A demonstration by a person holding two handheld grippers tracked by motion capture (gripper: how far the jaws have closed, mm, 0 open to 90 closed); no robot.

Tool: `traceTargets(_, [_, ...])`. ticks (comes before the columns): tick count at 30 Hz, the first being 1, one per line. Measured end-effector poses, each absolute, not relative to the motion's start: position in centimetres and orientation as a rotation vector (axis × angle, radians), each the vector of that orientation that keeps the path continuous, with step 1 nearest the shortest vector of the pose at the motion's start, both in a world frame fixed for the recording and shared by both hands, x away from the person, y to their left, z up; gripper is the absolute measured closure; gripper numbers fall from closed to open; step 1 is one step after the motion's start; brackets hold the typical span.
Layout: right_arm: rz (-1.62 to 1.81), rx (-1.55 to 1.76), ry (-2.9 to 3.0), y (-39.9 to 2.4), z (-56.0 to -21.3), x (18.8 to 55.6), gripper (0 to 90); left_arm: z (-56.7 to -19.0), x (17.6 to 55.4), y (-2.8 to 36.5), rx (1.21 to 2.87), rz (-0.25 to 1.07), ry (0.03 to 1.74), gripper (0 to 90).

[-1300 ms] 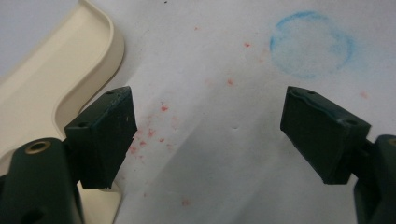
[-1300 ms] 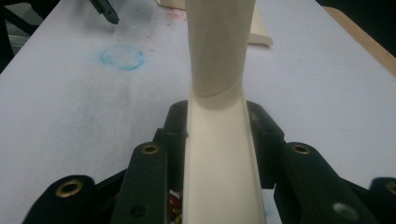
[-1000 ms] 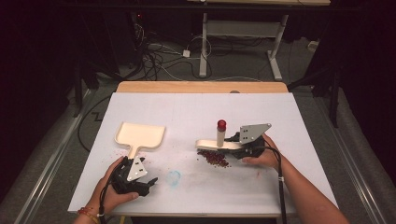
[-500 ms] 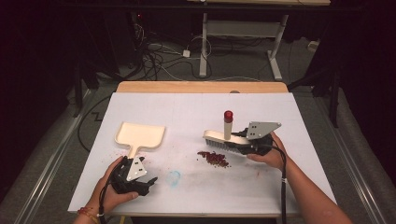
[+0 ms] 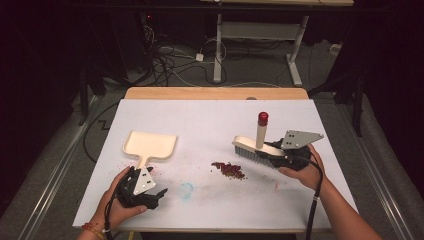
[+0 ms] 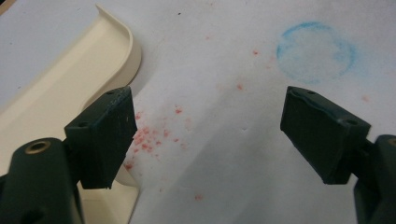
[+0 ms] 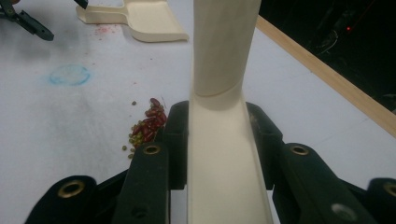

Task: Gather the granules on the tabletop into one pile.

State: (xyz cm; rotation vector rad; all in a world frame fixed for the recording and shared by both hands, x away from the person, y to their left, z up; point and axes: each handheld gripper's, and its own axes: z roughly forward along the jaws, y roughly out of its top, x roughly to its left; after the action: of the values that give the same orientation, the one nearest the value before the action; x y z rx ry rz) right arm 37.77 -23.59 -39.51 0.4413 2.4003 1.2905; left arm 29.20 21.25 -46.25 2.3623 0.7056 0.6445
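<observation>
Right gripper (image 5: 274, 156) clamps brush (image 5: 252, 149), handle upright.

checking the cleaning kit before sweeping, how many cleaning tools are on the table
2. A cream dustpan lies on the left of the table, just ahead of the open left gripper. A cream brush is held in the right gripper, beside the pile of beans.

The brush (image 7: 219, 116) handle is cut off by the top edge in the right gripper view (its bristles are hidden below). The dustpan (image 6: 60, 93) is cut by the left edge in the left gripper view.
</observation>
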Motion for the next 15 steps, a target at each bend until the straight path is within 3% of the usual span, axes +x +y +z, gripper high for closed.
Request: traceTargets(15, [1.242, 0.606, 2.422, -26.3, -38.7, 34.8, 67.6, -46.2, 29.4, 21.0, 2.359, 0.652, 0.692, 17.8])
